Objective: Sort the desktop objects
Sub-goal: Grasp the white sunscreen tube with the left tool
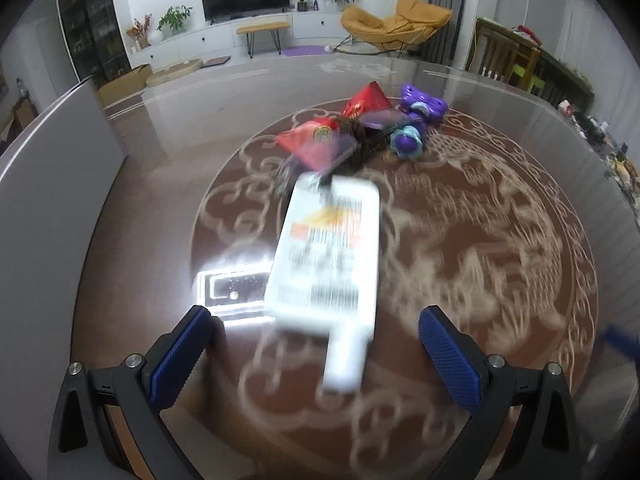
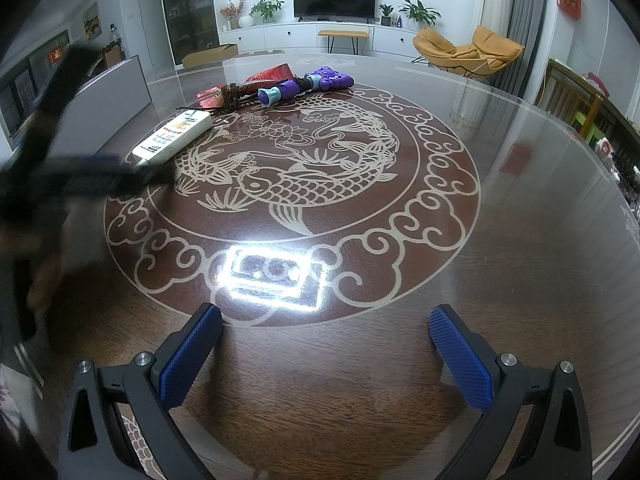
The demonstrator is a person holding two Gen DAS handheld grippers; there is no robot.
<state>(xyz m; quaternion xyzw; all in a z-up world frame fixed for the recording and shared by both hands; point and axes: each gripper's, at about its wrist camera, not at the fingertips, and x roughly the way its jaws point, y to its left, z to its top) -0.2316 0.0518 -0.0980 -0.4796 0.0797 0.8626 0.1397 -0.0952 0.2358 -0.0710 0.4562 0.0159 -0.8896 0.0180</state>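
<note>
A white power strip (image 1: pixel 326 256) lies on the round brown table (image 1: pixel 500 288), blurred by motion. My left gripper (image 1: pixel 312 344) is open, its blue pads on either side of the strip's near end, not touching it. Behind the strip lies a pile: red packets (image 1: pixel 366 102), a dark brown corded bundle (image 1: pixel 360 148) and purple toys (image 1: pixel 420 108). In the right wrist view the strip (image 2: pixel 174 136) lies at the left, the pile (image 2: pixel 280 84) beyond it. My right gripper (image 2: pixel 326 348) is open and empty over the table's near part. The left gripper (image 2: pixel 80 172) shows there as a dark blur.
The table has a pale fish-and-cloud pattern (image 2: pixel 304 168) and a glass top with a bright lamp reflection (image 2: pixel 272 276). A grey panel (image 1: pixel 60 184) stands along the table's left edge. Chairs (image 2: pixel 568 92) stand at the right, and the living room lies behind.
</note>
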